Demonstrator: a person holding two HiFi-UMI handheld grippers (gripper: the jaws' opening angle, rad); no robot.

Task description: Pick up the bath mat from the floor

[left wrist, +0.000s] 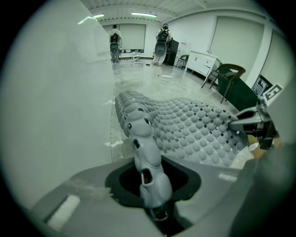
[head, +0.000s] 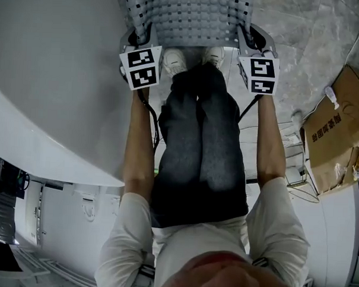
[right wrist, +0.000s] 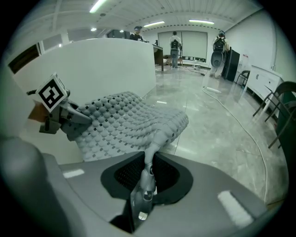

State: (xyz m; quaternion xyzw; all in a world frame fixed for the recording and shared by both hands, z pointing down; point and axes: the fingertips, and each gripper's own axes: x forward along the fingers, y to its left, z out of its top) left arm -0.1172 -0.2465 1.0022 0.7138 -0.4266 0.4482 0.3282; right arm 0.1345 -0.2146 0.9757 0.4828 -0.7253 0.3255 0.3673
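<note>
A grey bath mat with rows of bumps and small holes hangs stretched between my two grippers, above the floor and in front of the person's shoes. My left gripper is shut on the mat's left edge; in the left gripper view that edge is bunched between the jaws. My right gripper is shut on the right edge, and a thin fold of mat sits pinched in its jaws. The mat sags a little between them. Each gripper view shows the other gripper across it, the right gripper and the left gripper.
A white curved tub wall runs along the left. An open cardboard box stands at the right. The person's dark trousers fill the middle. Polished marble floor stretches ahead, with a cable, chairs and people far off.
</note>
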